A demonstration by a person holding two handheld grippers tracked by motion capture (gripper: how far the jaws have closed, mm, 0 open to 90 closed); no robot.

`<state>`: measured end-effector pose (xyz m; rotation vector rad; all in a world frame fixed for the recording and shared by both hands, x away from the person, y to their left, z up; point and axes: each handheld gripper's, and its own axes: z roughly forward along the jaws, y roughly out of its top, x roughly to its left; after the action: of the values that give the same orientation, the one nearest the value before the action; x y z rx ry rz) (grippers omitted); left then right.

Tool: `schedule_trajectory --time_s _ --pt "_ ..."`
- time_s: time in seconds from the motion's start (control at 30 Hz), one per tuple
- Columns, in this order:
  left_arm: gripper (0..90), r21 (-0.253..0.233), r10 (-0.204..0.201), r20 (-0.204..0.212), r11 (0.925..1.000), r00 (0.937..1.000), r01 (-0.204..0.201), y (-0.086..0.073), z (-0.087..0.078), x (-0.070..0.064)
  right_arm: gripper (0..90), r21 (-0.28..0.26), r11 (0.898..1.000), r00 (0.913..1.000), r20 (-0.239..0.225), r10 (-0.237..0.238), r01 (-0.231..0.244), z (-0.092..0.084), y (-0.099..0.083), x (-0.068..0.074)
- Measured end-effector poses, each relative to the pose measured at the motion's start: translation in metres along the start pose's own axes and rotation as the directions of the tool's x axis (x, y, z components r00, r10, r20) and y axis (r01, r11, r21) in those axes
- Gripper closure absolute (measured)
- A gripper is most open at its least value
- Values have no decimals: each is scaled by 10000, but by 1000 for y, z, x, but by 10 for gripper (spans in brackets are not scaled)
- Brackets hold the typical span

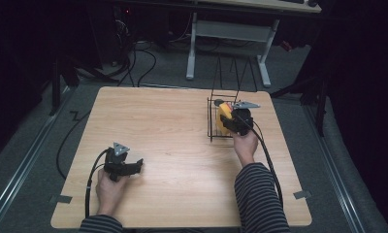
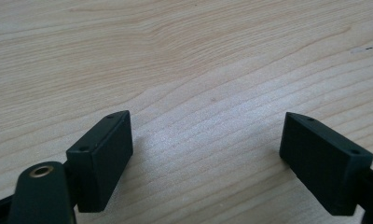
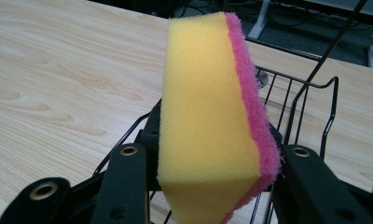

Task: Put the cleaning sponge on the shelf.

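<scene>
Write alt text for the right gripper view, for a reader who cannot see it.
A yellow sponge with a pink scouring layer down its right side stands on edge, clamped between the two black jaws of the right gripper. Behind and beneath it is a black wire basket, which sits on a light wooden table.

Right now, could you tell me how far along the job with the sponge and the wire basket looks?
Done: the right gripper has the sponge clamped. In hand: it holds it at the wire basket; whether going in or coming out is unclear. Left: releasing it. The left gripper rests open on the table.
</scene>
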<state>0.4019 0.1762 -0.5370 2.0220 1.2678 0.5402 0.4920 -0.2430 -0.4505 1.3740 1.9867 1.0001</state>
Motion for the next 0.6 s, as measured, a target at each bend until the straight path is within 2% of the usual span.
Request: schedule_trajectory --time_s 0.5,0.6 --pt "177 1 2 1 10000 10000 -2 0 0 0 593 68 9999 10000 -29 84 -84 2 1 0" --pt "177 2 4 0 10000 10000 -4 0 0 0 548 125 9998 9999 -37 126 -126 3 1 0"
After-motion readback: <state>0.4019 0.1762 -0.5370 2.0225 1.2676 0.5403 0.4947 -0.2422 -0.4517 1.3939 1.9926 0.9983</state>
